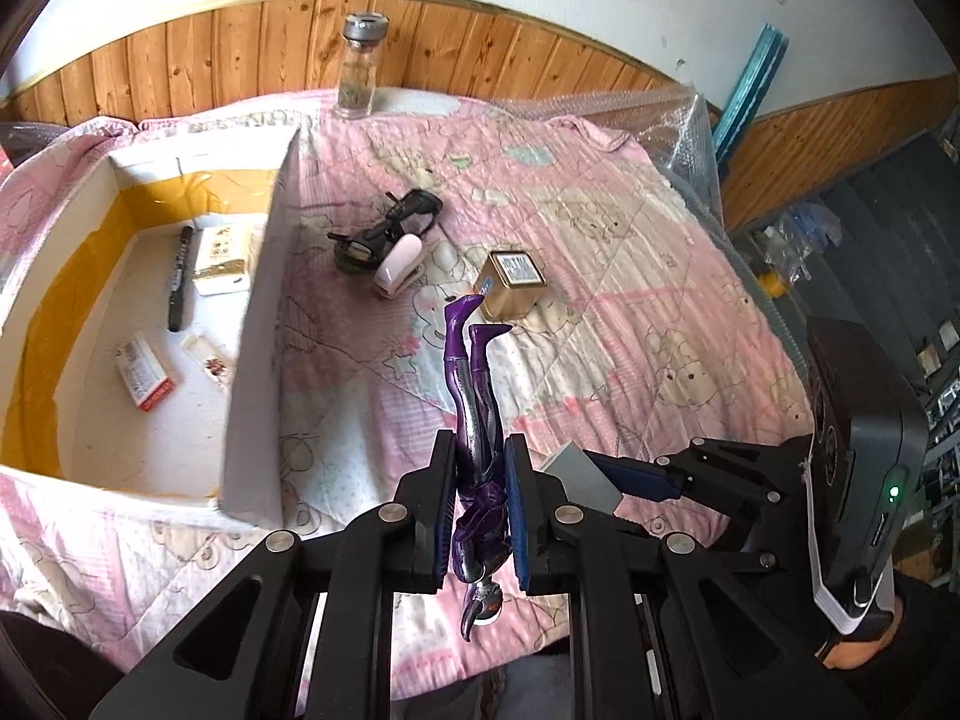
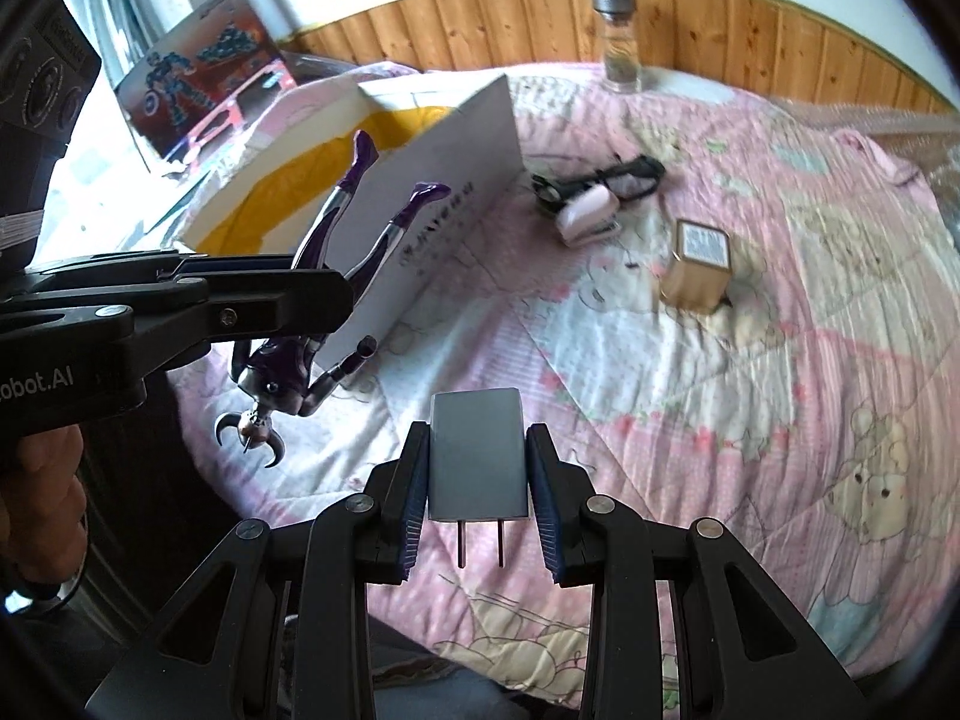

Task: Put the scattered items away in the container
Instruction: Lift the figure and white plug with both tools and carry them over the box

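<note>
My left gripper (image 1: 479, 468) is shut on a purple figurine (image 1: 474, 396), held head-down with its legs pointing away, above the pink quilt. In the right wrist view the same figurine (image 2: 336, 276) hangs from the left gripper (image 2: 336, 294) just right of the box. My right gripper (image 2: 477, 462) is shut on a grey plug adapter (image 2: 477, 462), prongs toward the camera; its corner shows in the left view (image 1: 579, 474). The open white box (image 1: 258, 324) lies to the left, holding a black marker (image 1: 180, 276), a white packet (image 1: 219, 261) and a red-and-white pack (image 1: 144, 375).
On the quilt (image 1: 630, 300) lie black glasses (image 1: 390, 228), a pink stapler (image 1: 399, 264) and a gold tin (image 1: 513, 285). A glass jar (image 1: 359, 69) stands at the far edge by the wood panelling. A picture box (image 2: 204, 66) sits beyond the container.
</note>
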A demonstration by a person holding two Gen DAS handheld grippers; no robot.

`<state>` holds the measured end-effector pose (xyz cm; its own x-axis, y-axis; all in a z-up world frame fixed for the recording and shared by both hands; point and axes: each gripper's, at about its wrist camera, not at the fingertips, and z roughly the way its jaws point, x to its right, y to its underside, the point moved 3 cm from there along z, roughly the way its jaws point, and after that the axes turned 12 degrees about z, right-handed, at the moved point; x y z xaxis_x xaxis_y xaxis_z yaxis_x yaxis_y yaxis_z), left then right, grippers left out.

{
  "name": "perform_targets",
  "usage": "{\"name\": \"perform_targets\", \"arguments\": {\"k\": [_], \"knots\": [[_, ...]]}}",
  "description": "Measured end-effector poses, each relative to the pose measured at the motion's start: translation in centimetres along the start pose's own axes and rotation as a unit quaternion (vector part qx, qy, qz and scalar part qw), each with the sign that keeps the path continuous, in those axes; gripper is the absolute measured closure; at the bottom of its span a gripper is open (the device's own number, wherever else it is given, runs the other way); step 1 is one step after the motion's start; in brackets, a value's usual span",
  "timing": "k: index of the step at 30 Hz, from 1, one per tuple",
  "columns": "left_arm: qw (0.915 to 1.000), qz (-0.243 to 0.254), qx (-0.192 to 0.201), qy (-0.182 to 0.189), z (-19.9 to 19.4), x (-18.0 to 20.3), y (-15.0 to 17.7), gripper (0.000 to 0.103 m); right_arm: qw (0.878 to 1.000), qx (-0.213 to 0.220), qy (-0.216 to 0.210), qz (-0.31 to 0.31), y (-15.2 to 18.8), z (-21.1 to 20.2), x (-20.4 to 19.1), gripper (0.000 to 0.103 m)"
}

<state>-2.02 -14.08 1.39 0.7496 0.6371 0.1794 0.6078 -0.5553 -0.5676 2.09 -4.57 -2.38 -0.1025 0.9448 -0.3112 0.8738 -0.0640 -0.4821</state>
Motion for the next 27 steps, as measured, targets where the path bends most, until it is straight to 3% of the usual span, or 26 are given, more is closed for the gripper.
{"name": "perform_targets", "arguments": {"k": [27], "knots": [[0.9963, -0.046, 0.067, -0.027, -8.0, -7.6, 0.1, 0.087, 0.996, 0.008, -0.026, -0.081, -4.1, -1.5, -7.4, 0.070]]}}
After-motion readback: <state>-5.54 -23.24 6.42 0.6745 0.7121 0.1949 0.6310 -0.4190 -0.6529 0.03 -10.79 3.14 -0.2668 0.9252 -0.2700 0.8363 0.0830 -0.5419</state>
